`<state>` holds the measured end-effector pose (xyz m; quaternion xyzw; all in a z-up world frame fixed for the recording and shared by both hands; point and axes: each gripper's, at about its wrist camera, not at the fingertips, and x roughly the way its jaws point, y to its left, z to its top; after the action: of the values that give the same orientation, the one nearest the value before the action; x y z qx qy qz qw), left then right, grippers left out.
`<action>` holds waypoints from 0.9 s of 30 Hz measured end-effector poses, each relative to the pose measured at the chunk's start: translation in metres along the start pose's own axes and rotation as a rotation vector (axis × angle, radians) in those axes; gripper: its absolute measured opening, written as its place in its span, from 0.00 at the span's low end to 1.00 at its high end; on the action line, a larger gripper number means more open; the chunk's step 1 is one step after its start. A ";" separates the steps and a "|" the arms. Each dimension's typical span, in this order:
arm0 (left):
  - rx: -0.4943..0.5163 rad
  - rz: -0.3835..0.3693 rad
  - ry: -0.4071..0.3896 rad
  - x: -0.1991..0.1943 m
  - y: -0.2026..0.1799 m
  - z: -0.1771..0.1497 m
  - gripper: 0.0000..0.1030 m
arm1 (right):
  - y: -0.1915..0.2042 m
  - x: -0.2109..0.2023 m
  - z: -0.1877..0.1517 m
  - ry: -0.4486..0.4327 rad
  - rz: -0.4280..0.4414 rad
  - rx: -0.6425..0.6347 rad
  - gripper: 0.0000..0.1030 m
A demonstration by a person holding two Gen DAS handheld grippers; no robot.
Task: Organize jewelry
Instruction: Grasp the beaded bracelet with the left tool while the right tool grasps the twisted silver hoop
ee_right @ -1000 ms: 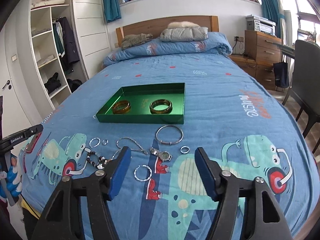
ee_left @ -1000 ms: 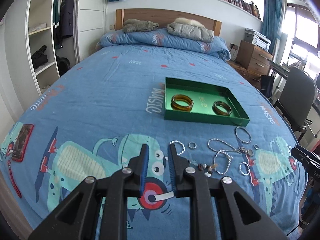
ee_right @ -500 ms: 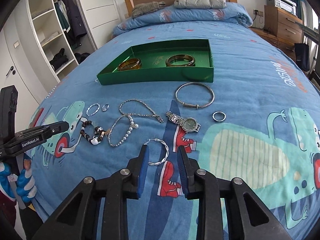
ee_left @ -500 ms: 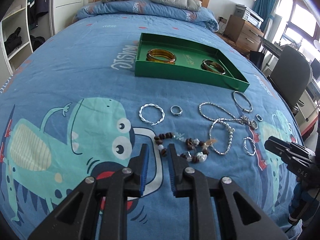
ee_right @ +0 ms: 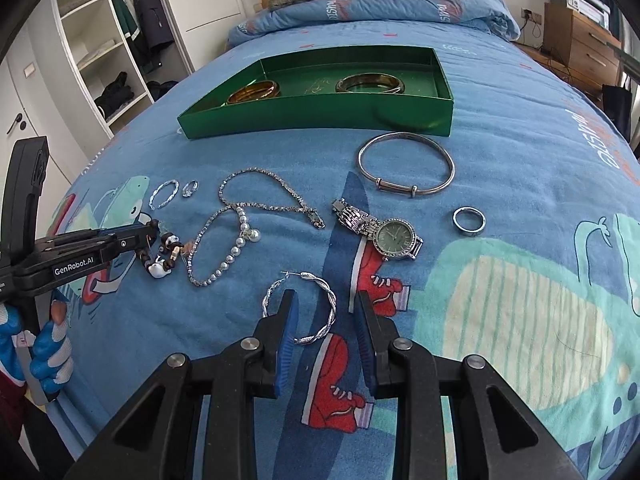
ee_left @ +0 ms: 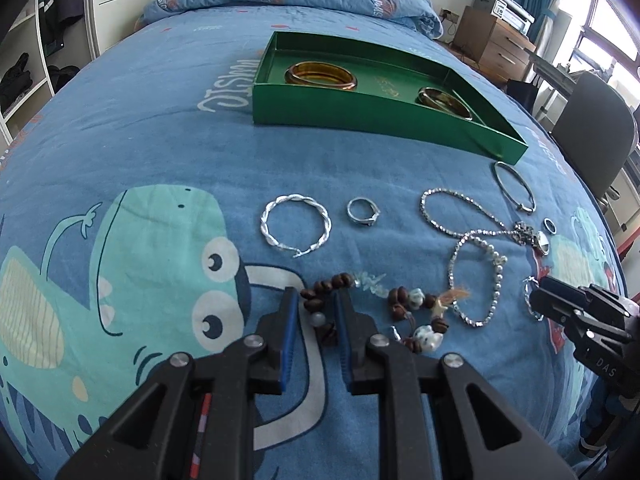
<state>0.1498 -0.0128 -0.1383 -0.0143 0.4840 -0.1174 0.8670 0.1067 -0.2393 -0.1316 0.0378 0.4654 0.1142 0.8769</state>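
On the blue cartoon bedspread point(ee_left: 160, 128), the left gripper point(ee_left: 316, 312) stands slightly parted astride a brown beaded bracelet point(ee_left: 332, 284), the right gripper point(ee_right: 326, 316) half-open around a twisted silver hoop point(ee_right: 316, 284), neither gripping.

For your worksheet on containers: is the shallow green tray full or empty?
Neither: the shallow green tray holds two bangles, amber and olive, with bare floor between.

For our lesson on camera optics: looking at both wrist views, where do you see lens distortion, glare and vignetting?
Left wrist view: the straight-sided green cardboard tray looks bent, the blue cartoon bedspread bulges like a dome, and the corners are black. Right wrist view: the same bulge and dark corners; daylight glints off the plain silver bangle and the silver wristwatch with a green dial, both sharp.
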 end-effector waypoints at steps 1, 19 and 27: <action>0.000 -0.003 0.001 0.001 0.001 0.000 0.17 | 0.001 0.002 0.001 0.003 -0.010 -0.009 0.26; 0.046 0.058 -0.018 -0.004 -0.013 -0.012 0.09 | -0.002 0.006 0.003 0.000 -0.065 -0.023 0.05; 0.084 0.095 -0.048 -0.030 -0.030 -0.024 0.09 | 0.001 -0.019 -0.007 -0.030 -0.049 0.012 0.05</action>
<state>0.1090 -0.0332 -0.1212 0.0423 0.4578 -0.0959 0.8829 0.0904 -0.2432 -0.1205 0.0334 0.4536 0.0893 0.8861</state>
